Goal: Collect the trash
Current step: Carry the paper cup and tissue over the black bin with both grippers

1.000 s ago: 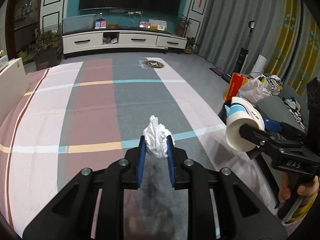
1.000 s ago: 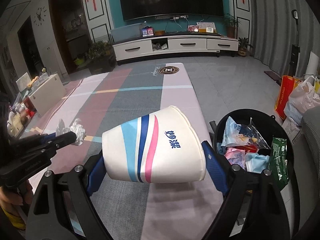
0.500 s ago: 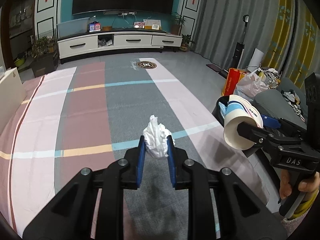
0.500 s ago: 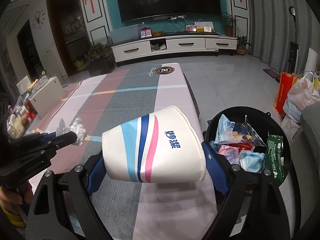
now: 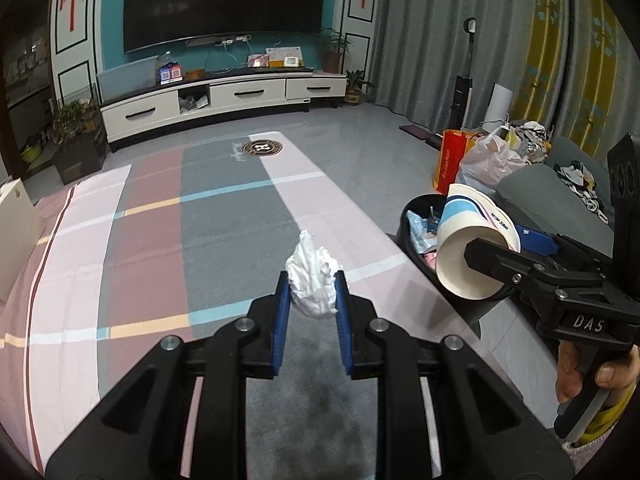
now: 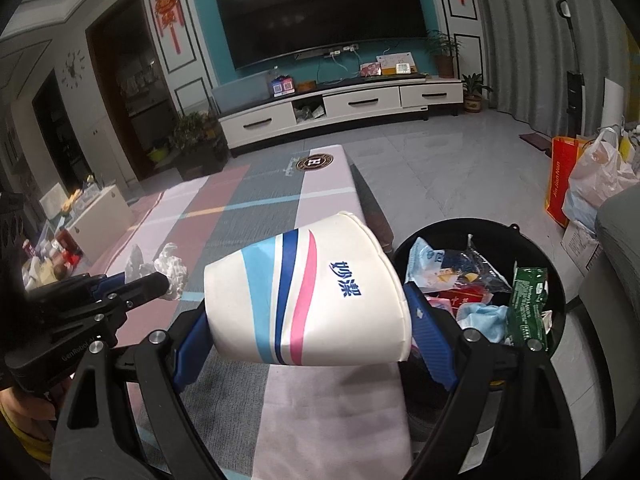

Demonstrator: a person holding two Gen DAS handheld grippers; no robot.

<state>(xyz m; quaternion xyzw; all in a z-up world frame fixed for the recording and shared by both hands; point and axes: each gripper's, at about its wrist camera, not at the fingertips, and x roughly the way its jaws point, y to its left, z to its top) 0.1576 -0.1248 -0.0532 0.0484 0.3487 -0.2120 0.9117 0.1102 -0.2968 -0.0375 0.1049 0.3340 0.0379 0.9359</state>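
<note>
Both wrist views are evenly but rather dimly lit from overhead: a cluster of ceiling lamps shows as white glare spots on the dark television screen (image 6: 320, 12), near its top edge, and again on it in the left view (image 5: 224, 0). Below the television the grey floor (image 6: 440, 168) carries a pale sheen. The fisheye lens bends the walls and curtains (image 5: 500, 40) beside the television, and black vignetting fills every corner. A soft dark shadow lies on the striped cloth (image 5: 320, 420) under the near tongs. Focus is fairly sharp throughout.
</note>
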